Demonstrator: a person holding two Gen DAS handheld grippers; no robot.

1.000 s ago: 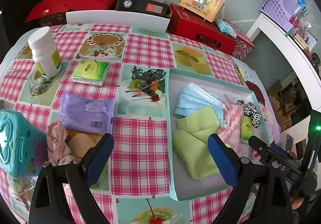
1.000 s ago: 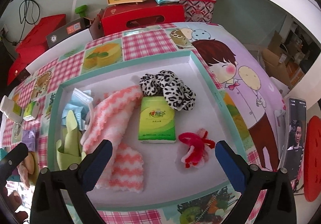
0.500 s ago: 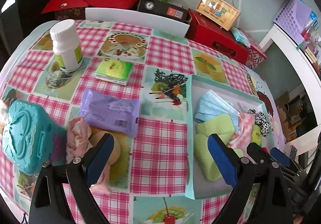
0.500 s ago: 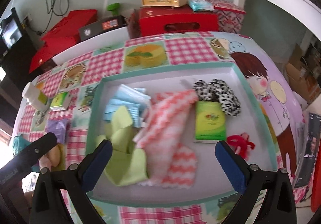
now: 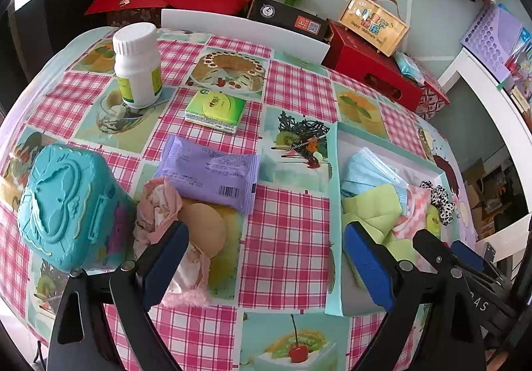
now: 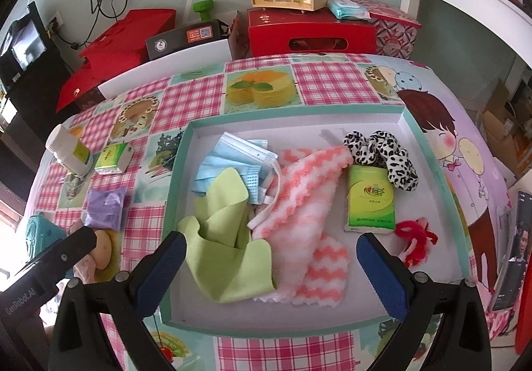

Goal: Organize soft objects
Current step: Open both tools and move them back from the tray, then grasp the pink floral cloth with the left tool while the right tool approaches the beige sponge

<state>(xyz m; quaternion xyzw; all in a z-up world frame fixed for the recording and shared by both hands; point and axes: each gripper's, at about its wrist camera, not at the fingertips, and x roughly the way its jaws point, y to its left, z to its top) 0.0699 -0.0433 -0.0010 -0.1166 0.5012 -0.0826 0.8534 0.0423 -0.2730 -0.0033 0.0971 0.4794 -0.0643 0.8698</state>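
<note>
In the left wrist view the left tongs (image 5: pixel 262 266) stand wide open with nothing between the blue pads, above the checked cloth of the desk (image 5: pixel 286 238). Just beside the left pad lies a crumpled pink cloth (image 5: pixel 158 208), touching a round beige puff (image 5: pixel 204 231). A purple packet (image 5: pixel 209 173) lies partly over the puff, and a teal plastic case (image 5: pixel 66 204) sits against the cloth's left side. Farther back are a green tissue pack (image 5: pixel 216 109) and an upright white bottle (image 5: pixel 138 66). To the right is a teal-rimmed tray (image 5: pixel 334 204) holding blue face masks (image 5: pixel 365 169), a folded green cloth (image 5: pixel 372 209) and a leopard-print scrunchie (image 5: pixel 439 198). The right tongs (image 5: pixel 465 251) show at the lower right over the tray; this view does not tell how far they are open

In the right wrist view the right tongs (image 6: pixel 271 266) are spread wide and empty over the near part of the tray (image 6: pixel 179 171). Inside it the green cloth (image 6: pixel 229 238) overlaps the face masks (image 6: pixel 232 158) and lies against a pink-and-white zigzag towel (image 6: pixel 299 204). A second green tissue pack (image 6: pixel 370 201) lies right of the towel, its far end touching the scrunchie (image 6: pixel 385 151), and a red yarn bow (image 6: pixel 415 243) lies near its front corner. The pink cloth is mostly hidden behind the left tongs (image 6: pixel 60 258) at the left edge
</note>
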